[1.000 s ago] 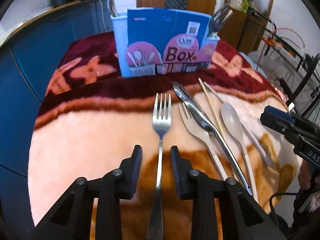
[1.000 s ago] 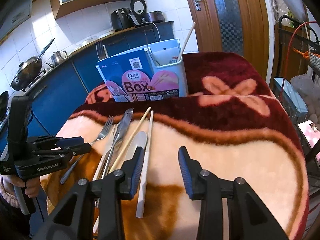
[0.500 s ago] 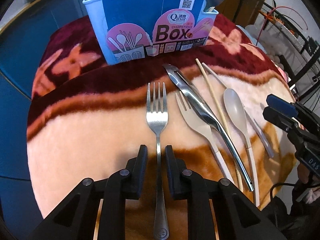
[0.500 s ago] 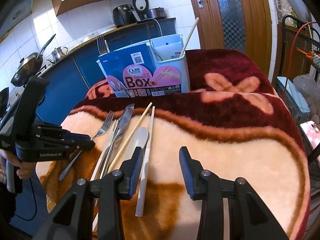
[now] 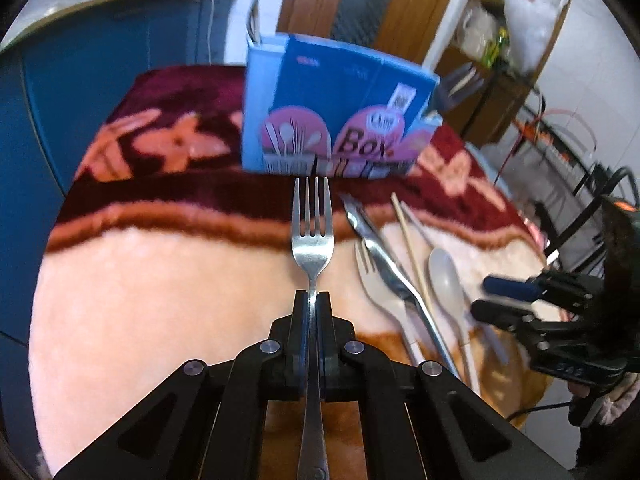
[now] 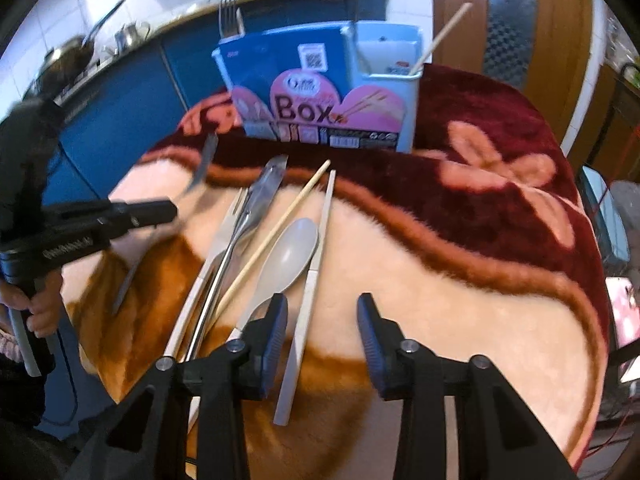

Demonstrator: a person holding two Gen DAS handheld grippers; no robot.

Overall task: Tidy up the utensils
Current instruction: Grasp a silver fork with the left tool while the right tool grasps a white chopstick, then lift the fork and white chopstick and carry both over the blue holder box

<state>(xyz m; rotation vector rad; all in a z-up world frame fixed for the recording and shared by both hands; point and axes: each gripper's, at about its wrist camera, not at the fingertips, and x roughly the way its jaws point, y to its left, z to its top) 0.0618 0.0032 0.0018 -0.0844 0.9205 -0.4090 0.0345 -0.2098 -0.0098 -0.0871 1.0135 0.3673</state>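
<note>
Left gripper (image 5: 312, 296) clamped tight on metal fork (image 5: 312, 240) handle, tines toward blue utensil box (image 5: 336, 120). Right gripper (image 6: 322, 316) jaws closing, part open, pads gripping nothing; white chopstick (image 6: 316, 276) lies between them on blanket (image 6: 460, 300). Beside it: grey spoon (image 6: 290, 256), wooden chopstick (image 6: 276, 236), knife (image 6: 256, 208), pale fork (image 5: 370, 276). Label reads "Box".
</note>
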